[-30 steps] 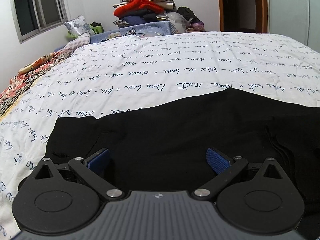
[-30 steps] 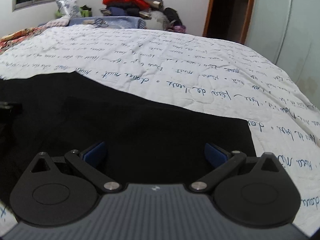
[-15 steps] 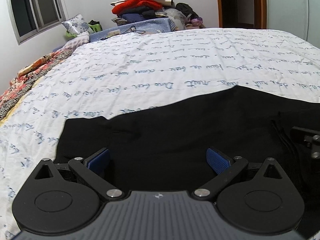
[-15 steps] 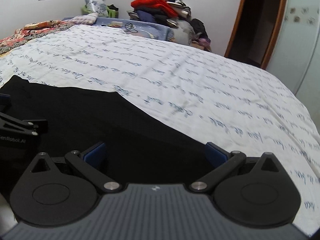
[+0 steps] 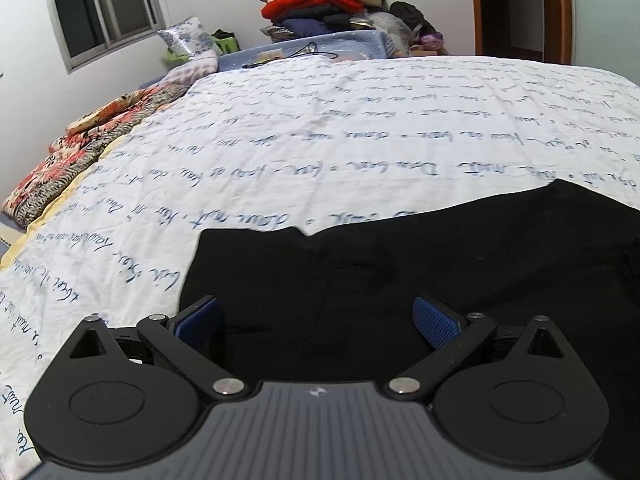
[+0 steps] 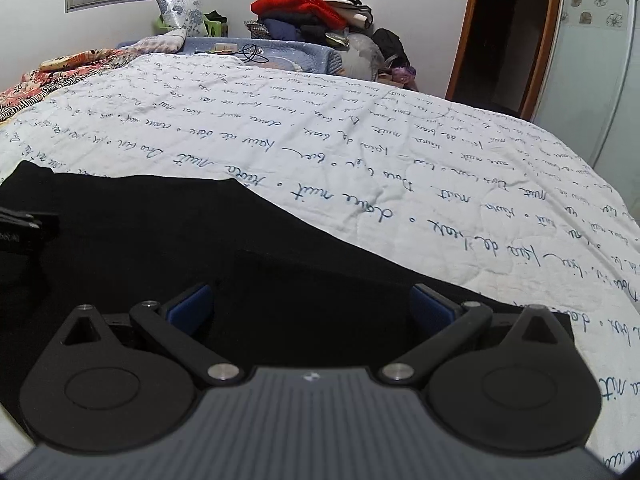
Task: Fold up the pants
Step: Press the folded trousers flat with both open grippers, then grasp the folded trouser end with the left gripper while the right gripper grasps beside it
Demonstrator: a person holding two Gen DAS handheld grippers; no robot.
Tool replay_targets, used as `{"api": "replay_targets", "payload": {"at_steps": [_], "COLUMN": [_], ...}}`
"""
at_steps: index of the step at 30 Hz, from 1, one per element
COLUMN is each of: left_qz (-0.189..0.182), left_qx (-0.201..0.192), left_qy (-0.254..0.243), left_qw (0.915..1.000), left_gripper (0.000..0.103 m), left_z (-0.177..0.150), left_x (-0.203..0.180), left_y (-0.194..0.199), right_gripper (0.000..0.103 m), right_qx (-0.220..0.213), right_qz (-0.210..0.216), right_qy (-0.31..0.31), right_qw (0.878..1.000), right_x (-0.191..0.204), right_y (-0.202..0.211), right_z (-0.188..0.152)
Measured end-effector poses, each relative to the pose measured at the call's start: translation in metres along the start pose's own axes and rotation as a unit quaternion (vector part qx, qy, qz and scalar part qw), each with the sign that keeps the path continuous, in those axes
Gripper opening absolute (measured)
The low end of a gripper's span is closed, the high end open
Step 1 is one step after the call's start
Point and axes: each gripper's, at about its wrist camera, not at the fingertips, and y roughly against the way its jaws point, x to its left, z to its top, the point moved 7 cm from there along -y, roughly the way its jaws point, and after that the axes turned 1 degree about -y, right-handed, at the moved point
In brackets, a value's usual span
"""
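One pair of black, soft-cloth pants (image 5: 420,264) lies spread flat on the near part of the bed; its far edge is wavy, and its near and side edges are cut off by the frame or hidden behind the gripper bodies. Seams and waistband are too dark to make out.

One white quilted bedspread printed with lines of blue handwriting (image 5: 360,140) covers the bed and carries the pants.

Two black two-finger grippers, each with two blue ribbed pads:
- left gripper (image 5: 318,318): fingers spread wide, nothing between them, poised over the left part of the pants just inside the cloth's left edge.
- right gripper (image 6: 310,304): fingers spread wide, nothing between them, over the right part of the pants. Whether either touches the cloth cannot be told.

A black part of the left gripper shows at the left edge of the right wrist view, mostly cut off.

Beyond the pants, at the far end of the bed: one heap of folded clothes topped by a red knit (image 5: 316,0), one patterned silvery cushion (image 5: 186,38), one red and black floral blanket (image 5: 84,144) at the left, one window with a metal frame (image 5: 104,12), one wooden door frame (image 6: 548,36) at the right.
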Motion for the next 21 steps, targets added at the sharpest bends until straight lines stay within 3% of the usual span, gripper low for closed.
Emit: {"api": "replay_targets", "payload": {"at_steps": [5,9,11,15,21], "left_qz": [-0.010,-0.014,-0.016,-0.018,-0.018], "left_qx": [0.009,0.008,0.009,0.007,0.005], "left_qy": [0.029,0.041,0.044,0.041,0.040], "left_qw": [0.9995,0.9990,0.9989,0.9990,0.9990], "left_gripper": [0.103,0.103,0.103,0.103,0.103], "left_z": [-0.010,-0.015,-0.018,-0.021,-0.023], "left_x": [0.023,0.033,0.034,0.035,0.036], "left_y": [0.003,0.009,0.010,0.013,0.015], "right_gripper": [0.103,0.103,0.103,0.103,0.103], "right_qx": [0.019,-0.037,-0.037,0.025,-0.011], "right_qz": [0.015,0.041,0.050,0.026,0.023], "right_qy": [-0.019,-0.020,-0.009,0.023,0.038], "right_qw": [1.000,0.998,0.998,0.999,0.999], "right_x": [-0.006,0.002,0.010,0.022,0.027], "right_y": [-0.005,0.020,0.021,-0.005,0.011], "right_z": [-0.008,0.007,0.009,-0.012,-0.007]}}
